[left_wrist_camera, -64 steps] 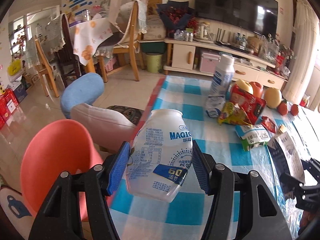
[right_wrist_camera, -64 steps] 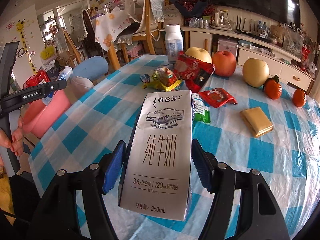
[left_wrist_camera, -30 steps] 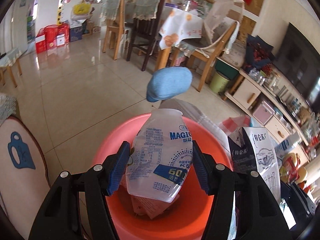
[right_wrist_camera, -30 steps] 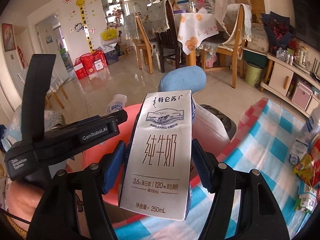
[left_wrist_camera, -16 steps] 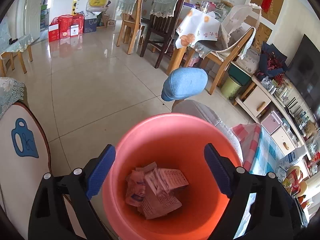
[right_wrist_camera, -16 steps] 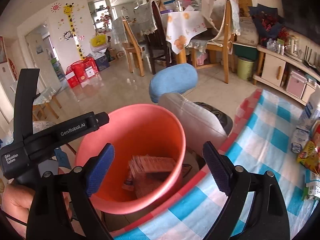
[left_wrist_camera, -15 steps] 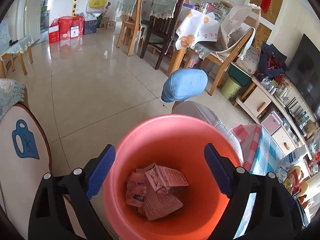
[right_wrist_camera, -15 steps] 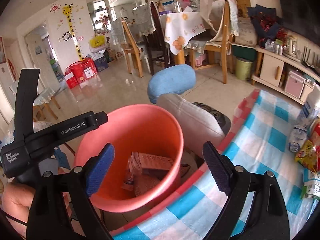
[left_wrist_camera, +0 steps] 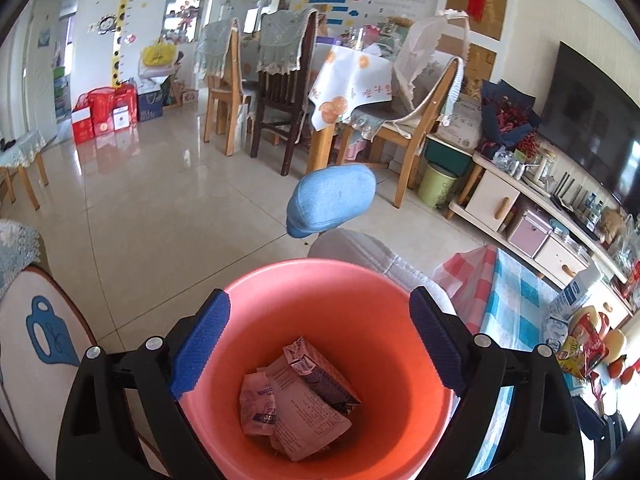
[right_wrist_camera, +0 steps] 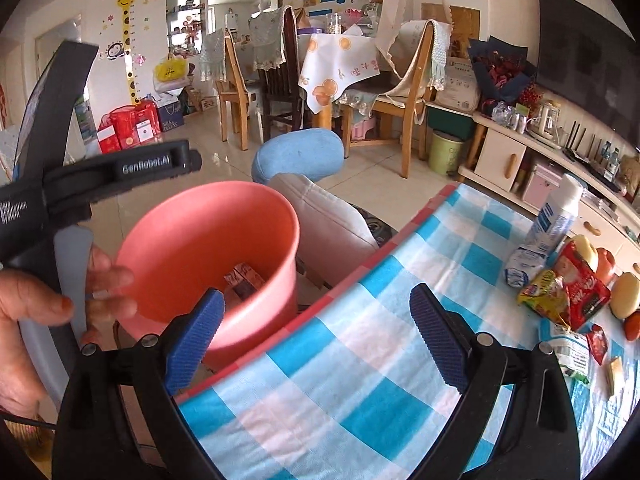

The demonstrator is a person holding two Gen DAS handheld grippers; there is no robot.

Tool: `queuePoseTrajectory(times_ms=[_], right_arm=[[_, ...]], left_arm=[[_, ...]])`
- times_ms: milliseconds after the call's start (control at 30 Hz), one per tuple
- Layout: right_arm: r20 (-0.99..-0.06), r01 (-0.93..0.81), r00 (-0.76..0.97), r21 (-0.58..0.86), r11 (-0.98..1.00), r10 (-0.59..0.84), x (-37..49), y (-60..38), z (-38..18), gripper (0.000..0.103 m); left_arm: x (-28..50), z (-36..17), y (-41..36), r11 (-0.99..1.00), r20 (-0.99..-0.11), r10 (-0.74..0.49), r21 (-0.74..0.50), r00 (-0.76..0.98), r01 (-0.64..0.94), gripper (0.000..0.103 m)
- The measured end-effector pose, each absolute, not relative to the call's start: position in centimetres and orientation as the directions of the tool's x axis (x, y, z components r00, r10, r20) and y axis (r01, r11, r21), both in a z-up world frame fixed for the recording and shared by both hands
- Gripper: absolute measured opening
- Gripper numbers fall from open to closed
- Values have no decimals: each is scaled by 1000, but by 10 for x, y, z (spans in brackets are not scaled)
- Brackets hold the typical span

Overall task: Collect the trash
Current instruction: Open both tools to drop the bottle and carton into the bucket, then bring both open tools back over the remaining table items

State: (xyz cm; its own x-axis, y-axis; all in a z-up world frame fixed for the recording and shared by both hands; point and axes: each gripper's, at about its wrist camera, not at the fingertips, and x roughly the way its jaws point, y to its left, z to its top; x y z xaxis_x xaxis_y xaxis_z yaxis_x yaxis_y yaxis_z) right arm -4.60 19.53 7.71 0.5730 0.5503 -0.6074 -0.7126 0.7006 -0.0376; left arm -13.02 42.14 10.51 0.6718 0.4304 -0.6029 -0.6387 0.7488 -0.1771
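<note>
A salmon-pink bin (left_wrist_camera: 320,280) stands on the floor beside the table. My left gripper (left_wrist_camera: 320,336) is open and empty right above its mouth. Inside lie a milk carton (left_wrist_camera: 320,380), a squashed white bottle (left_wrist_camera: 258,404) and paper wrappers. In the right wrist view my right gripper (right_wrist_camera: 316,328) is open and empty over the edge of the blue-checked table (right_wrist_camera: 360,380), with the bin (right_wrist_camera: 208,240) to its left. Snack wrappers (right_wrist_camera: 568,292) and a tall white bottle (right_wrist_camera: 556,216) lie at the table's far right.
A blue-cushioned stool (left_wrist_camera: 332,200) and a grey cushion (right_wrist_camera: 328,220) stand behind the bin. Fruit (right_wrist_camera: 626,288) sits by the wrappers. Dining chairs (left_wrist_camera: 280,92) and a TV cabinet (left_wrist_camera: 520,216) are farther back. The left gripper's body (right_wrist_camera: 100,176) and a hand cross the right view's left side.
Both grippers opened about a second ago and dropped the bottle and milk carton into the bin. Since then the right gripper has swung right, over the table edge.
</note>
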Motion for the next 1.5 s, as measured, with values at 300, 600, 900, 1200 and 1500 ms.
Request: queuePoseTrajectory(times_ms=[300, 600, 900, 1200, 1500], right_arm=[[-608, -689, 620, -119, 715, 496, -56, 169, 68, 95], [-591, -674, 661, -197, 712, 462, -69, 146, 60, 96], [-573, -640, 698, -228, 734, 430, -71, 108, 58, 96], [-553, -598, 730, -233, 767, 402, -67, 67, 61, 96], [-523, -572, 759, -251, 781, 388, -71, 36, 61, 96]], left_arm=[[-118, 111, 397, 780, -607, 422, -135, 673, -611, 90], [-121, 108, 403, 752, -638, 358, -236, 682, -615, 90], [-105, 112, 367, 817, -611, 314, -216, 727, -534, 90], [-85, 111, 331, 866, -611, 316, -128, 726, -483, 90], [-74, 105, 307, 886, -617, 329, -61, 715, -460, 90]])
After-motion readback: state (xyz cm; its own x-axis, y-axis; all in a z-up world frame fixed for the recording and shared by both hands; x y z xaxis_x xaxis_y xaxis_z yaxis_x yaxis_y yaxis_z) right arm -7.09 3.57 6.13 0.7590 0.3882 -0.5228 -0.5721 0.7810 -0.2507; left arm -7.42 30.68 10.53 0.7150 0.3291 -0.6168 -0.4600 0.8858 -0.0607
